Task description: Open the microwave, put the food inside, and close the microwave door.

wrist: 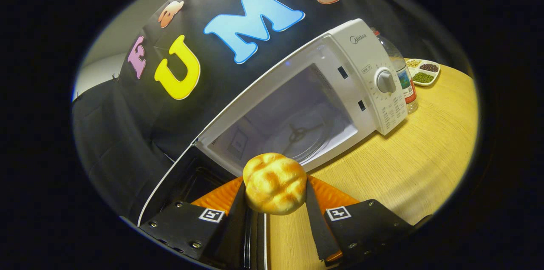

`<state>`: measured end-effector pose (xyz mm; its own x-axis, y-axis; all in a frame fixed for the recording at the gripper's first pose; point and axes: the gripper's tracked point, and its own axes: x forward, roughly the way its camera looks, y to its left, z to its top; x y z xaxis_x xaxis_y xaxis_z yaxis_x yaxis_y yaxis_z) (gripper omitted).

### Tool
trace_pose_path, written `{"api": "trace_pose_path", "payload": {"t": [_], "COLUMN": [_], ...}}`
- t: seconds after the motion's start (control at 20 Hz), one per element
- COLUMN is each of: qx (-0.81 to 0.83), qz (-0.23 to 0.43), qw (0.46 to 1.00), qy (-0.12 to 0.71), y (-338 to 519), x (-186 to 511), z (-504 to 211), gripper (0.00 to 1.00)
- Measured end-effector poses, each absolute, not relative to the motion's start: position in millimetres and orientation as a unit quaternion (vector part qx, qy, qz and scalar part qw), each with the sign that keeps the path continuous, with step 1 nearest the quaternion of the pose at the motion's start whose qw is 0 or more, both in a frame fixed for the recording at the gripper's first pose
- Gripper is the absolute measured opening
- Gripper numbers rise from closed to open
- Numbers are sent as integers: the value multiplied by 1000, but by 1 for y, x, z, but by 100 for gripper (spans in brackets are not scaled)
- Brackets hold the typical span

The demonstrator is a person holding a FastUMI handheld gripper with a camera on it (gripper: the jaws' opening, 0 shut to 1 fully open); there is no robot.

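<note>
A round golden bread bun [274,183] sits between my two orange fingers [221,198], and my gripper [275,193] is shut on it. Just beyond the bun stands the white microwave [369,55] on a wooden table [408,168]. Its cavity is open, showing the glass turntable [304,138] inside. The microwave's dark door [178,185] is swung wide open on the side of my left finger. A dial [386,81] sits on the control panel beside the cavity.
A plastic bottle [403,76] stands right behind the microwave's control side. Farther back on the table lies a small white divided dish [423,72] holding beans. The open door edge runs close along my left finger.
</note>
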<state>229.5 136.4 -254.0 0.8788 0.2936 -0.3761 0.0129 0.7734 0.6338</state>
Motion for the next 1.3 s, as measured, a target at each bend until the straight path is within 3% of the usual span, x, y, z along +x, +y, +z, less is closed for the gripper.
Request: {"api": "trace_pose_path", "payload": {"t": [1.1,1.3], "qx": [345,333], "qz": [18,2], "qw": [917,924], "qy": [198,186], "y": [151,149], "x": [364,375], "z": [-315,-316], "gripper": [72,77]}}
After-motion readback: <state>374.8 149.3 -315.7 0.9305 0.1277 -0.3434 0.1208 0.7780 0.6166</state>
